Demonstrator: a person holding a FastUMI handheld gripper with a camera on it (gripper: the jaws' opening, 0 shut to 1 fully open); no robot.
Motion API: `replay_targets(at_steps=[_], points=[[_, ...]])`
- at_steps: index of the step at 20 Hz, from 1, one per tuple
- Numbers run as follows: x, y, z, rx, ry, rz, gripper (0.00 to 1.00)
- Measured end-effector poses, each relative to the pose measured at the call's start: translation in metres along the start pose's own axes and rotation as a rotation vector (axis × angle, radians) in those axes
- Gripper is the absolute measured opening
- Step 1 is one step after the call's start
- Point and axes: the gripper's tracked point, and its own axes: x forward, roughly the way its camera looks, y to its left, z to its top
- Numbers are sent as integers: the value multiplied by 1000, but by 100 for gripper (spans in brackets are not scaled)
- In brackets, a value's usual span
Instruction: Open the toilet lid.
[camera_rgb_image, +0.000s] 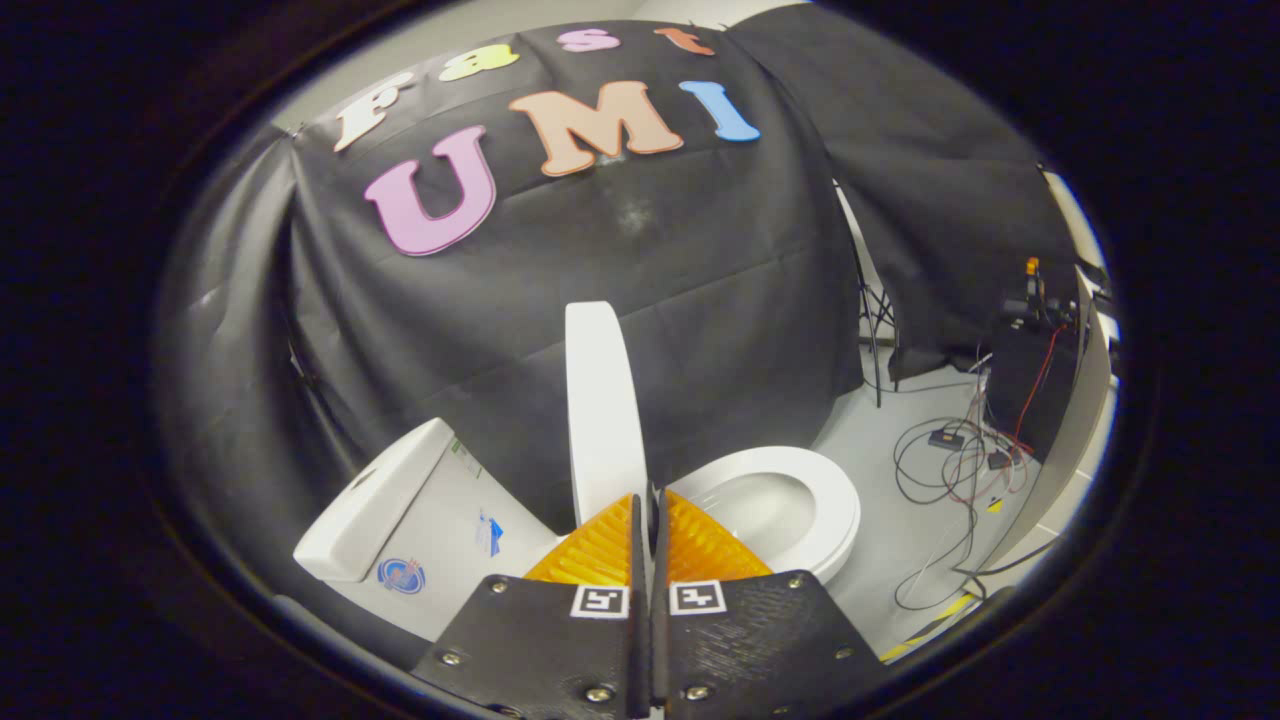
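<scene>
Toilet lid (603, 400), white, stood raised edge-on above open seat (835, 500), gripper (648, 505) fingers clamped on its lower edge; tank (375, 505) alongside.

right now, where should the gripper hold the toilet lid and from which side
Keep to the lid's thin free edge, near where the gripper is now: fingers closed on the edge, one on each face. The lid stands almost upright, edge-on, between tank and seat, so only the edge fits the fingers. Coming from the seat side looks best, pushing it toward the tank.
</scene>
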Motion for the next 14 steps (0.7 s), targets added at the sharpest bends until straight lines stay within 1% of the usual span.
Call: replay_targets(at_steps=[3,6,11,14], points=[[-6,13,1,-18,-12,23,1],[-5,22,2,-39,-12,28,1],[-6,44,-5,-94,-3,61,1],[-6,56,-7,-106,-5,81,1]])
